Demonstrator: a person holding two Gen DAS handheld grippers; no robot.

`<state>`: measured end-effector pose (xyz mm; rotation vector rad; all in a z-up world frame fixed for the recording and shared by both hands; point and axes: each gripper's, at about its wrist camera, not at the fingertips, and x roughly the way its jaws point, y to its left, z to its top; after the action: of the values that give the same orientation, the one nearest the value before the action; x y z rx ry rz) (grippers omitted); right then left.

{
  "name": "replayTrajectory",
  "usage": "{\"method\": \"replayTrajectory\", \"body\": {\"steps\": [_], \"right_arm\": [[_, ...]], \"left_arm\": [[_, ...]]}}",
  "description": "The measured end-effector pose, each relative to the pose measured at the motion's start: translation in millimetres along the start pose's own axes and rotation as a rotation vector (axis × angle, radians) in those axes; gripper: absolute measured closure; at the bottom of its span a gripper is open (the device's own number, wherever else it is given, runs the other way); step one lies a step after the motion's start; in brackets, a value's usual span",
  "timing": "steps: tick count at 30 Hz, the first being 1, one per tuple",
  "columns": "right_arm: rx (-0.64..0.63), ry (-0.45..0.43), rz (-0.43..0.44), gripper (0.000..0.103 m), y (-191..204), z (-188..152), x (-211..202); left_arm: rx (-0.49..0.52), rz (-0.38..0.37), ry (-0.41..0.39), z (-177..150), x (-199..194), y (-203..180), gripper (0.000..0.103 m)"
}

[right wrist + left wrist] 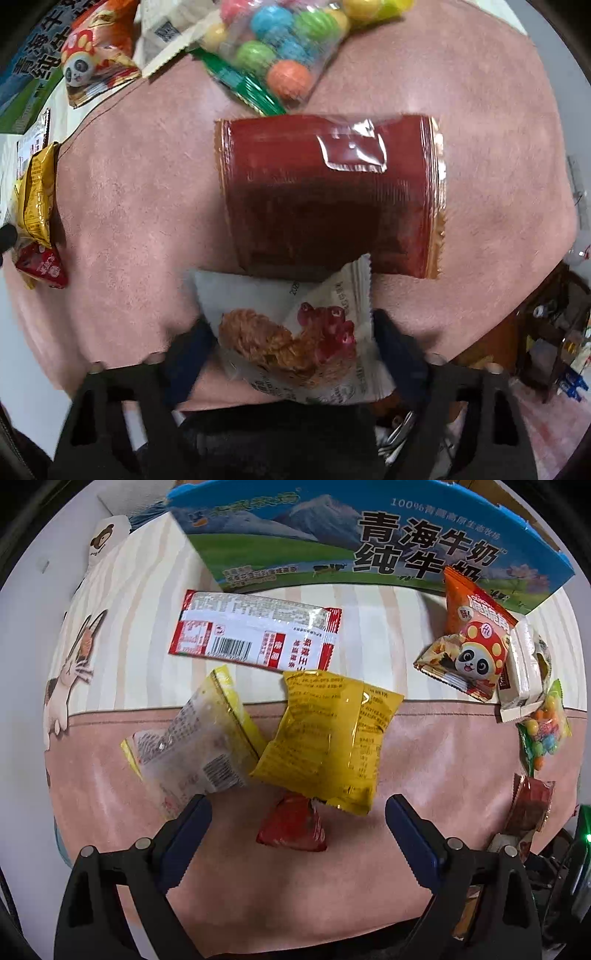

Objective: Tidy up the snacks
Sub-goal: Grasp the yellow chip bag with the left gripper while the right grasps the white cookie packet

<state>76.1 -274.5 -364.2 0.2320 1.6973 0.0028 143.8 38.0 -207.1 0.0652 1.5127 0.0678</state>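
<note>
Snacks lie scattered on a pink mat. My left gripper (297, 808) is open and empty, just above a small red packet (291, 829), with a yellow packet (328, 738) and a white-and-yellow packet (192, 746) just beyond its fingertips. A long red-and-white packet (255, 631) lies further back. My right gripper (293, 332) has its fingers on both sides of a white packet with a chicken picture (295, 332); whether it grips is unclear. A dark red packet (328, 195) lies just beyond it, then a bag of coloured candy balls (280, 44).
A blue milk carton box (369, 539) stands at the back of the table. An orange panda packet (472, 638) and a white packet (524, 672) lie at its right end. The mat's (443, 760) right edge drops to floor clutter.
</note>
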Motion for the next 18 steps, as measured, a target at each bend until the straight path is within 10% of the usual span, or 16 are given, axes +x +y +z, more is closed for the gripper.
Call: {"method": "replayTrajectory", "body": {"steps": [10, 13, 18], "right_arm": [[-0.119, -0.048, 0.119, 0.034, 35, 9, -29], [-0.142, -0.033, 0.152, 0.034, 45, 22, -29], [-0.166, -0.008, 0.166, 0.034, 65, 51, -31]], "left_arm": [[0.125, 0.033, 0.046, 44, 30, -31, 0.008], [0.108, 0.001, 0.080, 52, 42, -32, 0.041], [-0.012, -0.071, 0.084, 39, 43, -18, 0.049]]}}
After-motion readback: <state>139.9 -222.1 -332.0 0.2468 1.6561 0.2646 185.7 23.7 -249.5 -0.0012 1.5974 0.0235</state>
